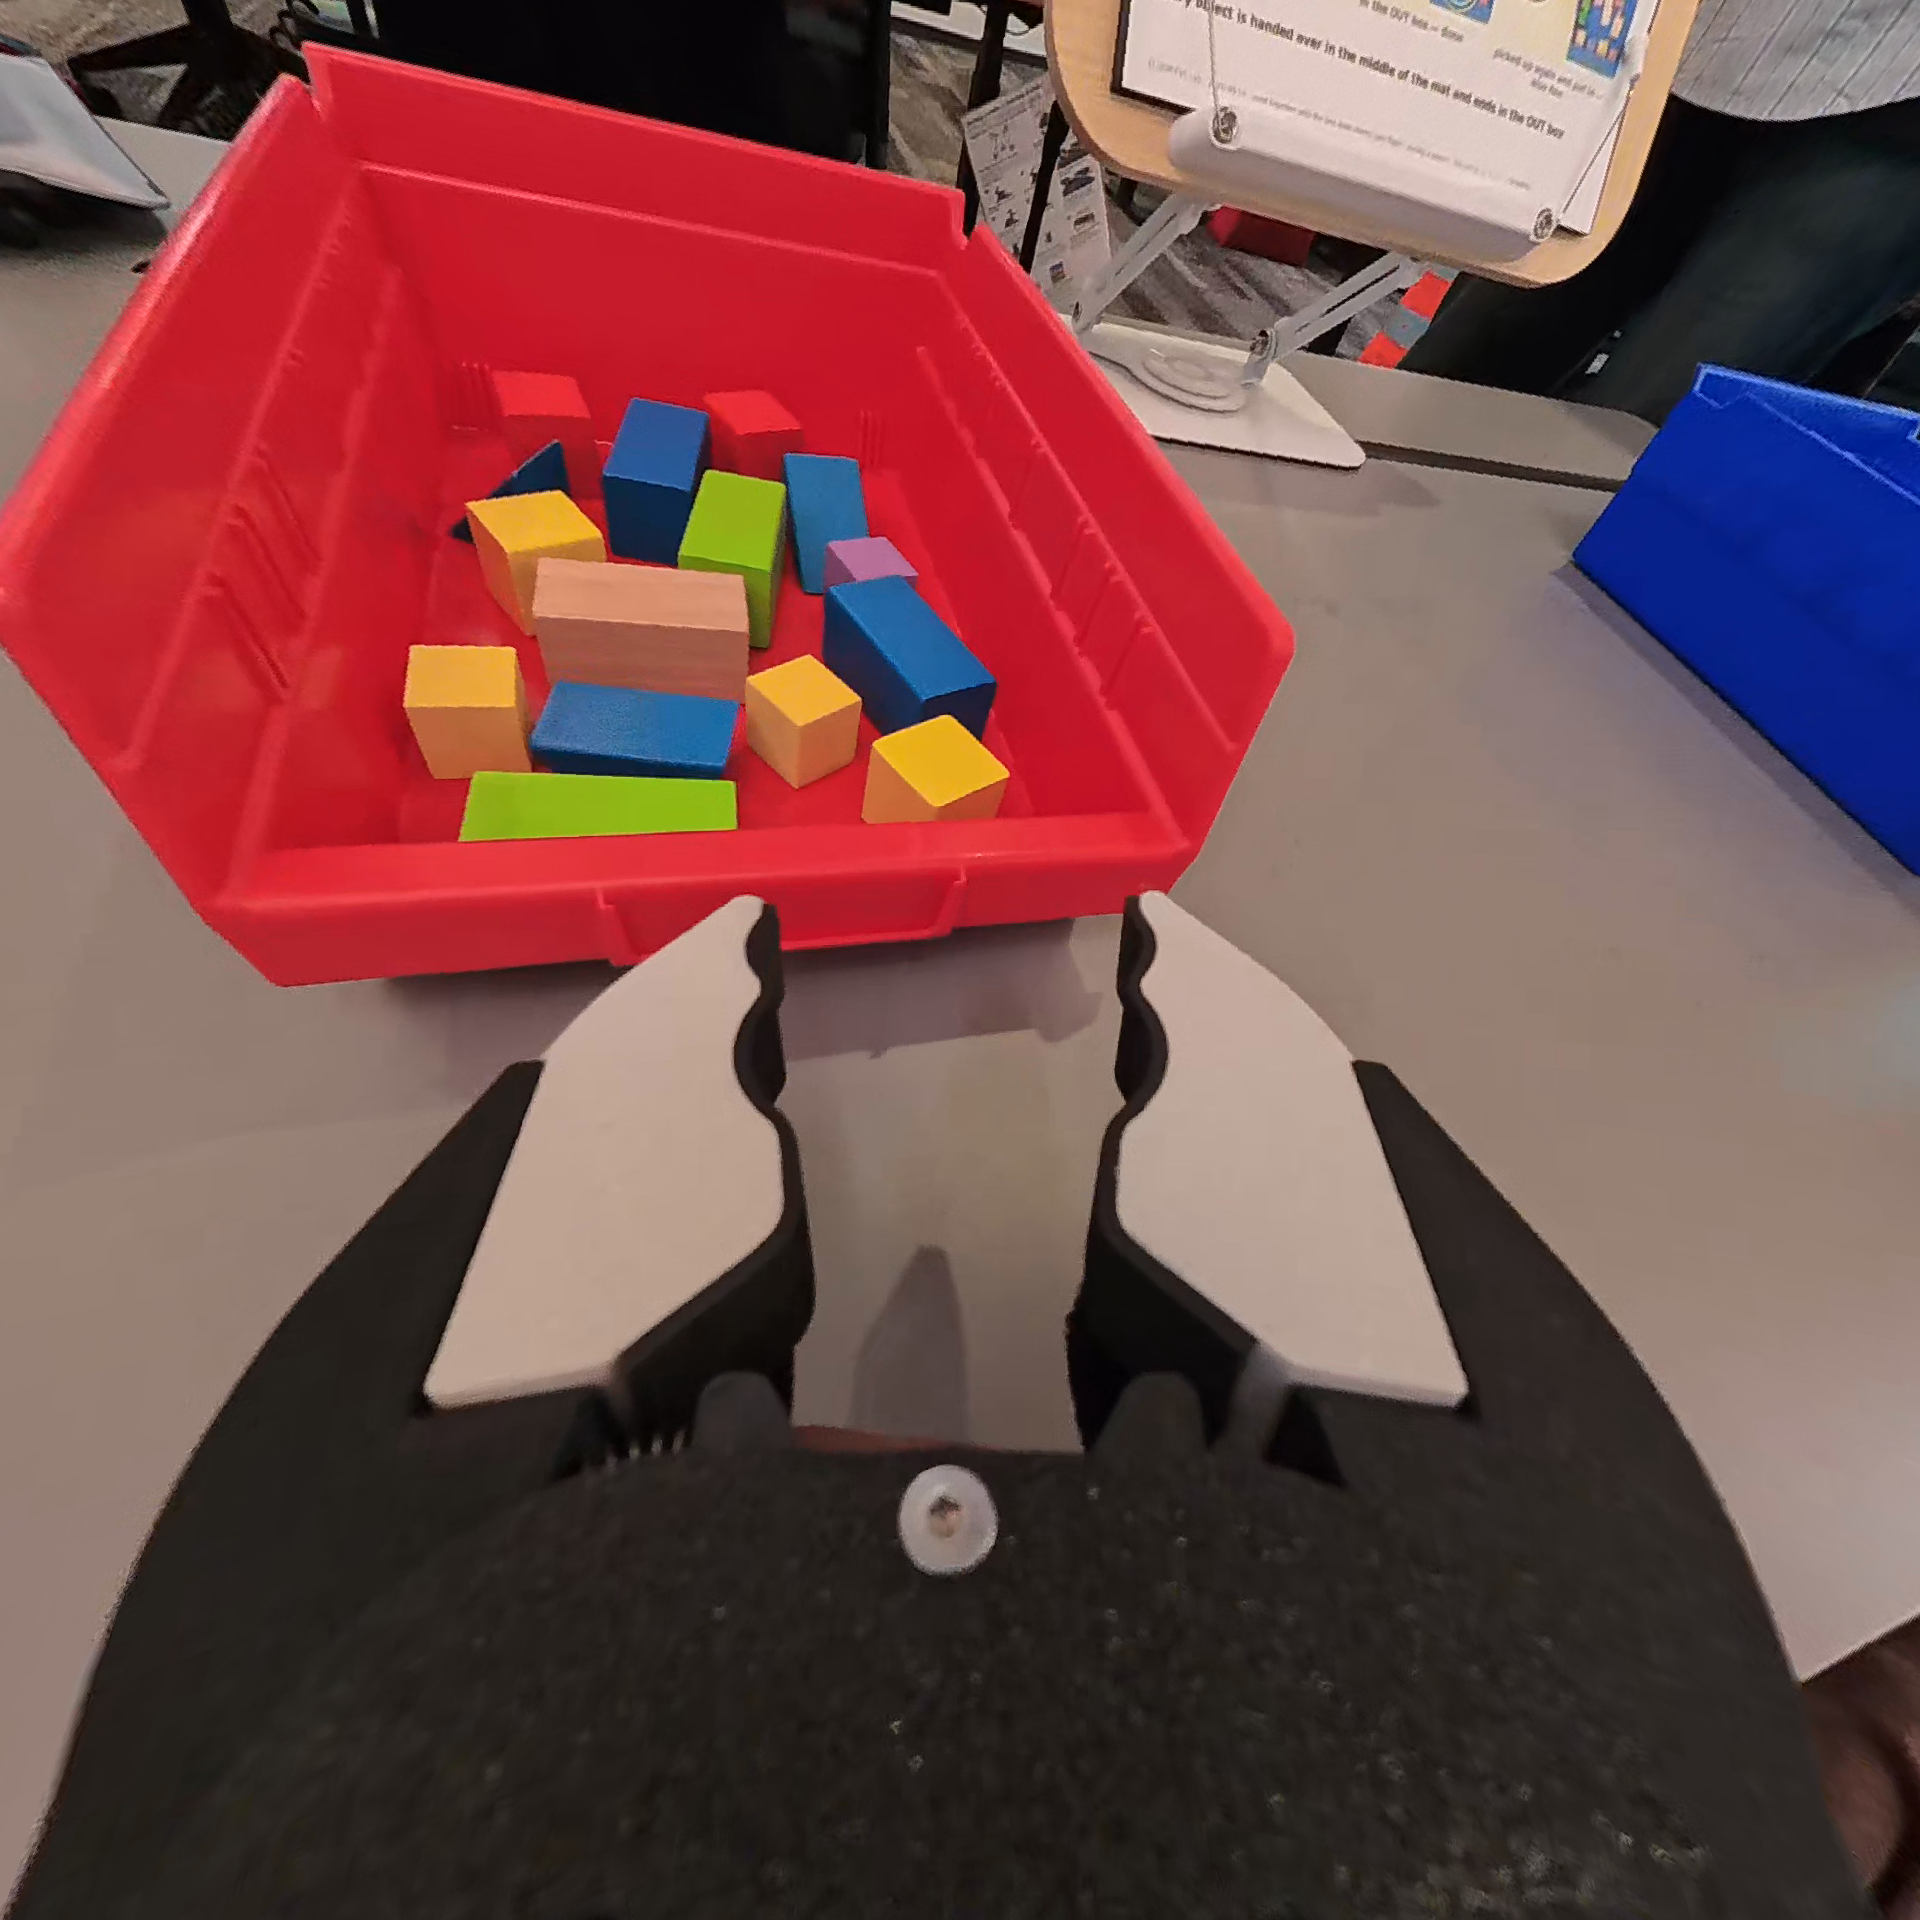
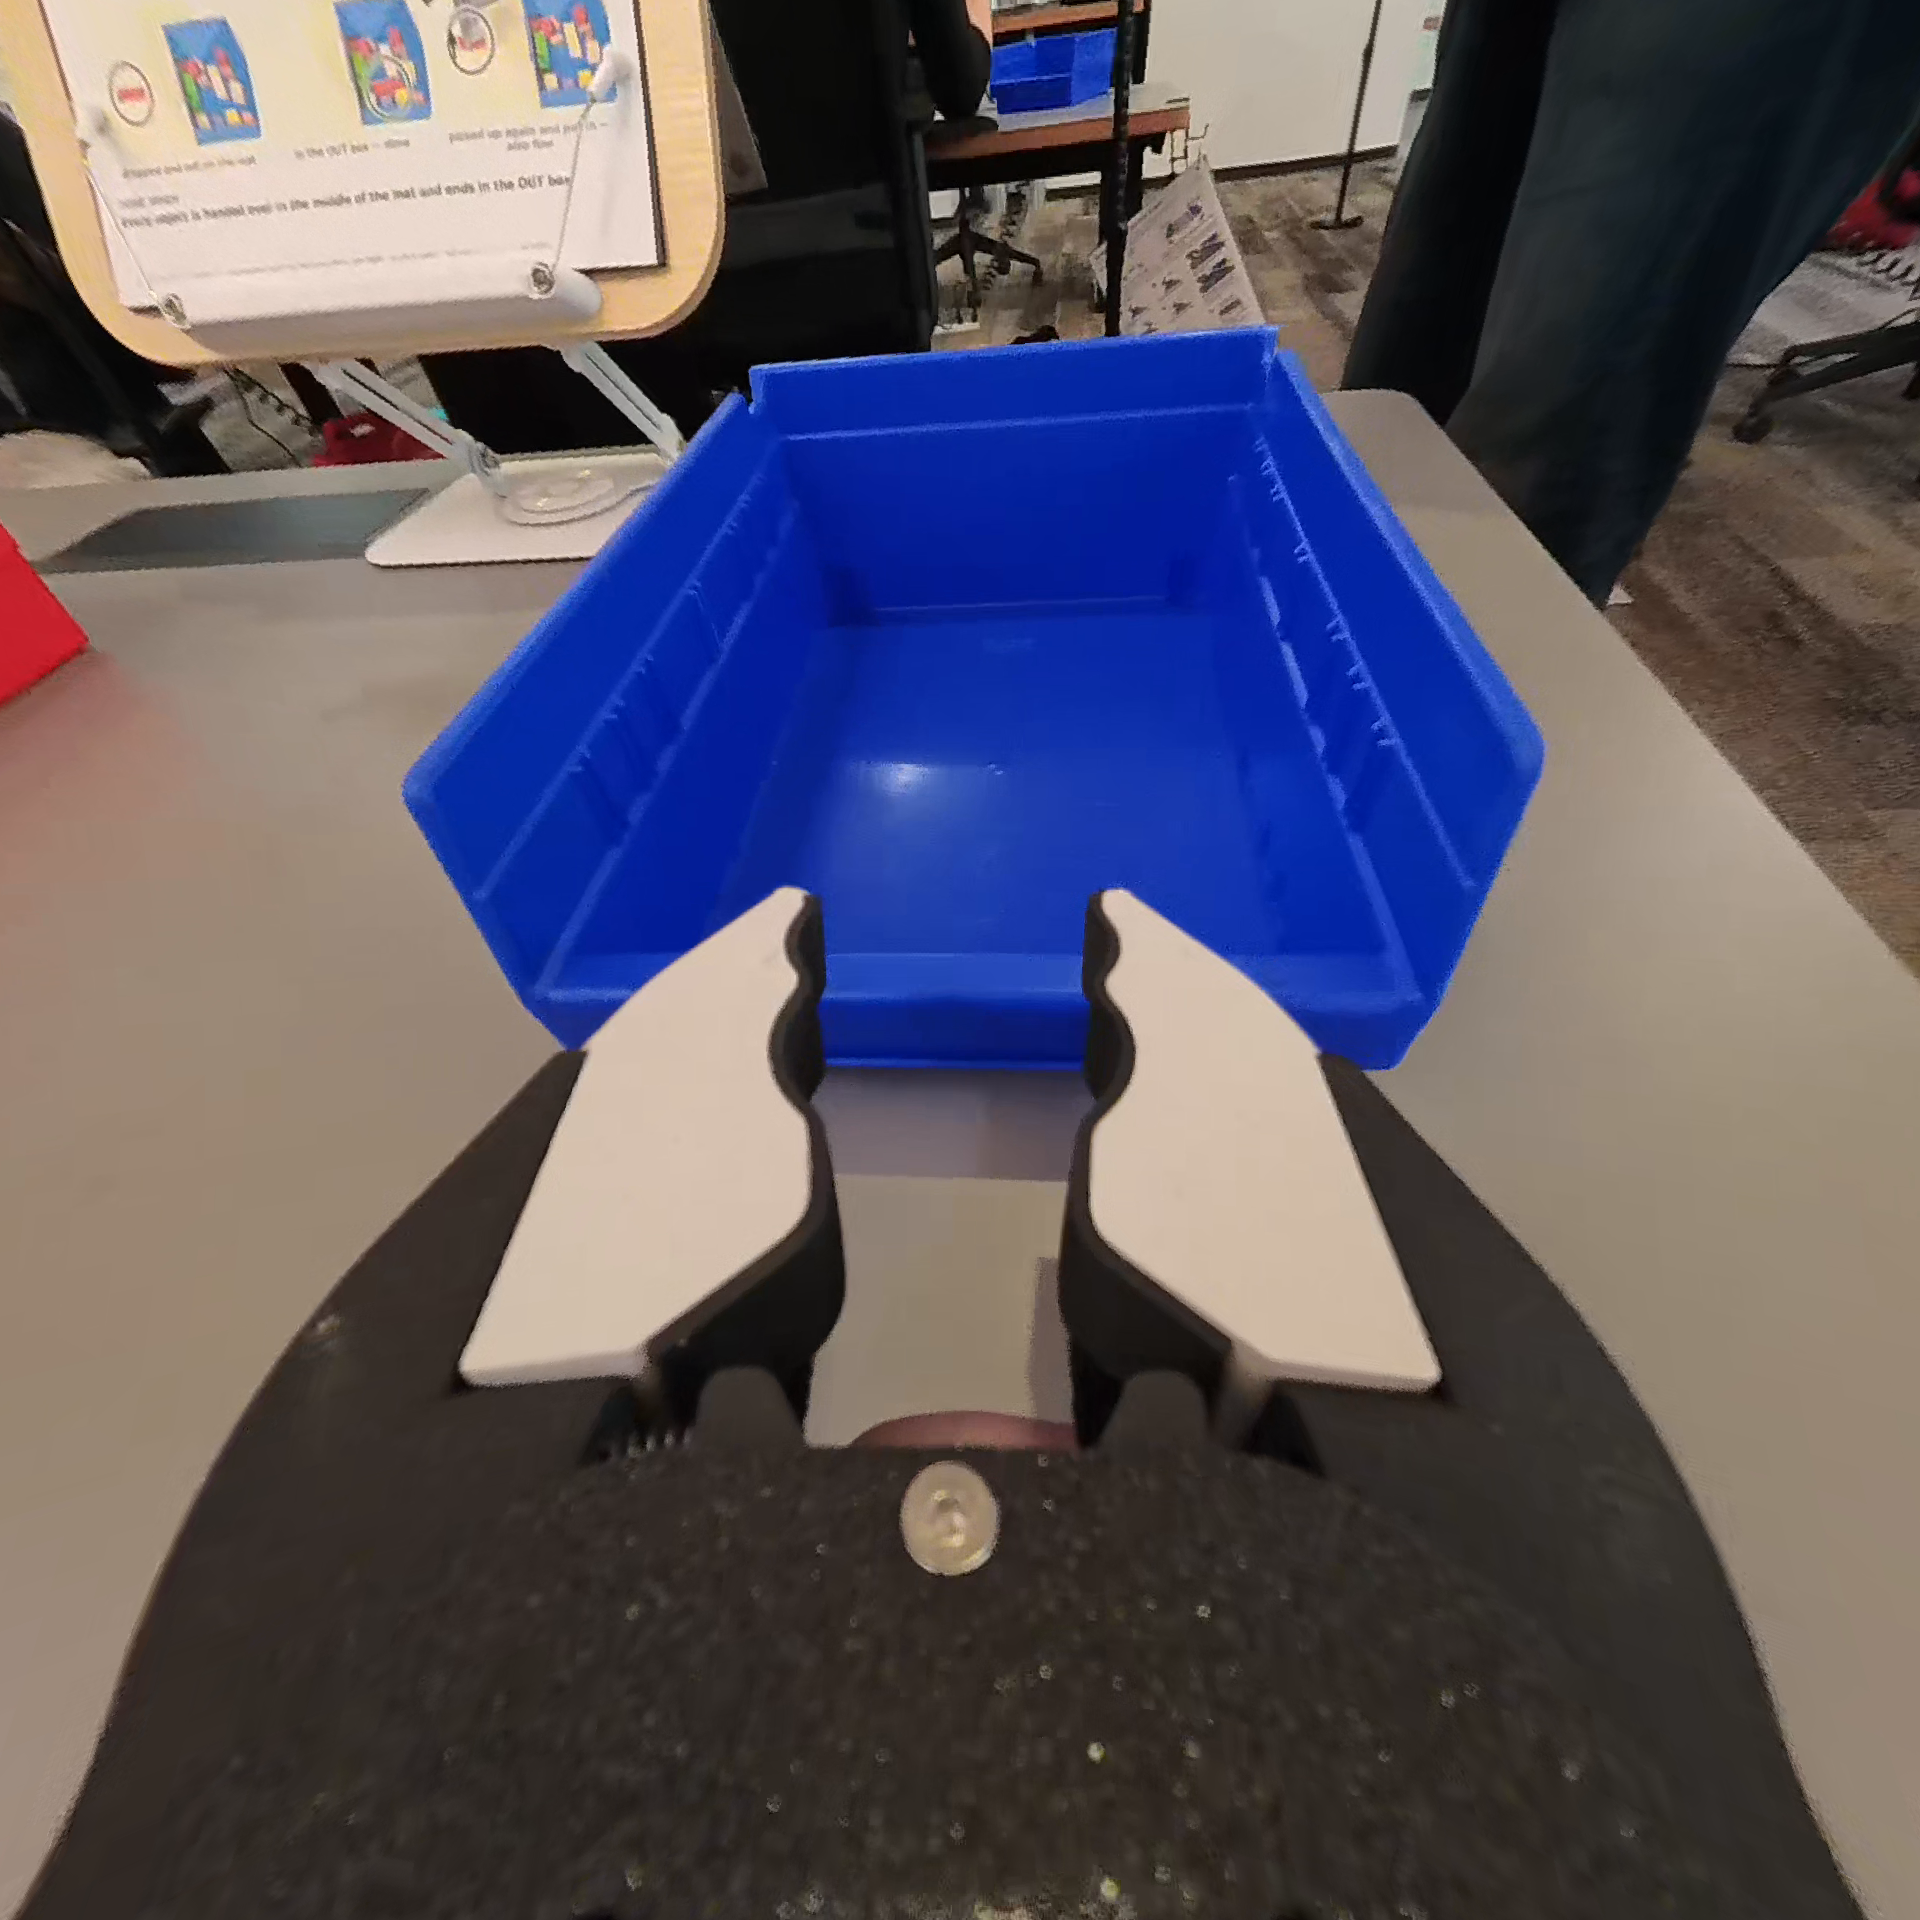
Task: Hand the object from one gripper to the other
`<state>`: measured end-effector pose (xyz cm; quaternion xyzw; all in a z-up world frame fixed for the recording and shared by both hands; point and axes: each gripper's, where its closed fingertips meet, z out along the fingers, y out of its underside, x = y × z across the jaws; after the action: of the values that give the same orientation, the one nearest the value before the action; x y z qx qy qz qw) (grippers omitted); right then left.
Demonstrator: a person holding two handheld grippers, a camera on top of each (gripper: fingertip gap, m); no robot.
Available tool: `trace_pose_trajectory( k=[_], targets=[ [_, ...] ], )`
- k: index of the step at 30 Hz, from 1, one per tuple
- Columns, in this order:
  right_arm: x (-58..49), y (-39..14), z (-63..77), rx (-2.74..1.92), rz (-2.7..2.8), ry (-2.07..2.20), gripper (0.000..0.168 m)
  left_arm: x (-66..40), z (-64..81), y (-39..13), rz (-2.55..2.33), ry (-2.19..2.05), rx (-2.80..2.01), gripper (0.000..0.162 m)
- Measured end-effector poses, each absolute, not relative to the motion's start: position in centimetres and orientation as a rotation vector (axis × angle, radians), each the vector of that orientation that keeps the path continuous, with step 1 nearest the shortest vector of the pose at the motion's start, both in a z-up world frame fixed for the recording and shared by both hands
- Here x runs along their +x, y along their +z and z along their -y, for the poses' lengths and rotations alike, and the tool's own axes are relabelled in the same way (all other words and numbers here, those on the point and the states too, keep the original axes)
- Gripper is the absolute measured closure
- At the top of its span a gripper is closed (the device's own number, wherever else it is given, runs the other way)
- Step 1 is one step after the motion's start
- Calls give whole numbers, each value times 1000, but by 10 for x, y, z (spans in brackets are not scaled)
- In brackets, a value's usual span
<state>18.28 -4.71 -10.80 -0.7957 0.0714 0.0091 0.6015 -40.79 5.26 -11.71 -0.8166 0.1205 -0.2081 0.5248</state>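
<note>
- My left claw [image 1: 948, 914] is hovering just before the near wall of the red bin [image 1: 1101, 436], its two grey fingers [image 1: 665, 1122] spreading apart with nothing between them; only the grey table [image 1: 1455, 831] is showing through the gap
- The red bin is holding the task's objects, a heap of coloured wooden blocks lying loose on its floor, none of them being gripped
- Among them a plain wood block [image 1: 639, 629] is lying in the middle, a long green block [image 1: 597, 805] is lying along the near wall, and a flat blue block [image 1: 632, 730] is lying between those two
- A large blue block [image 1: 906, 655] is resting at the right side, with a yellow cube [image 1: 933, 771] just in front of it and a small purple block [image 1: 869, 561] just behind it
- My right claw [image 2: 954, 925] is hovering at the near wall of the blue bin [image 2: 623, 727], its fingers [image 2: 1236, 1143] likewise standing apart and pinching nothing
- The blue bin is showing a bare floor with a highlight on it, and in the left wrist view its corner [image 1: 1766, 582] is appearing at the right, well apart from the red bin
- A wooden board on a white stand [image 2: 364, 166] is standing behind and between the bins, bearing a printed sheet with small pictures
- A person in dark trousers [image 2: 1621, 260] is standing beyond the table's far right corner
</note>
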Motion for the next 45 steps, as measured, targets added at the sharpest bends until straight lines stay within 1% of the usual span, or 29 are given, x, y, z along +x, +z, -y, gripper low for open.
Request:
trace_pose_trajectory(
  k=[5, 7, 11, 13, 22, 26, 31, 33, 35, 39, 45],
  targets=[
    [190, -106, 49, -1816, -219, 87, 120, -409, -54, -121, -268, -507, -1977, 101],
    [194, -107, 50, -1818, -236, 86, 120, -412, -55, -116, -254, -510, -1955, 102],
    [194, -105, 50, -1807, -237, 90, 120, -413, -54, -128, -254, -518, -2015, 104],
    [191, -106, 49, -1817, -221, 80, 120, -411, -54, -124, -241, -552, -1996, 104],
    [174, -112, 43, -1855, -146, 66, 119, -410, -53, -125, -265, -532, -1999, 103],
    [171, -112, 44, -1859, -126, 33, 120, -411, -51, -126, -293, -521, -2021, 100],
    [169, -117, 47, -1873, -124, 31, 120, -414, -50, -100, -343, -556, -2063, 100],
    [172, -116, 47, -1866, -131, 34, 120, -414, -57, -87, -364, -576, -2106, 96],
    [174, -116, 46, -1865, -141, 43, 120, -417, -74, -81, -393, -529, -2186, 96],
    [176, -117, 44, -1859, -162, 75, 120, -425, -124, -91, -377, -374, -2452, 86],
    [175, -116, 45, -1863, -147, 62, 120, -430, -193, -133, -374, -166, -2736, 88]
  ],
)
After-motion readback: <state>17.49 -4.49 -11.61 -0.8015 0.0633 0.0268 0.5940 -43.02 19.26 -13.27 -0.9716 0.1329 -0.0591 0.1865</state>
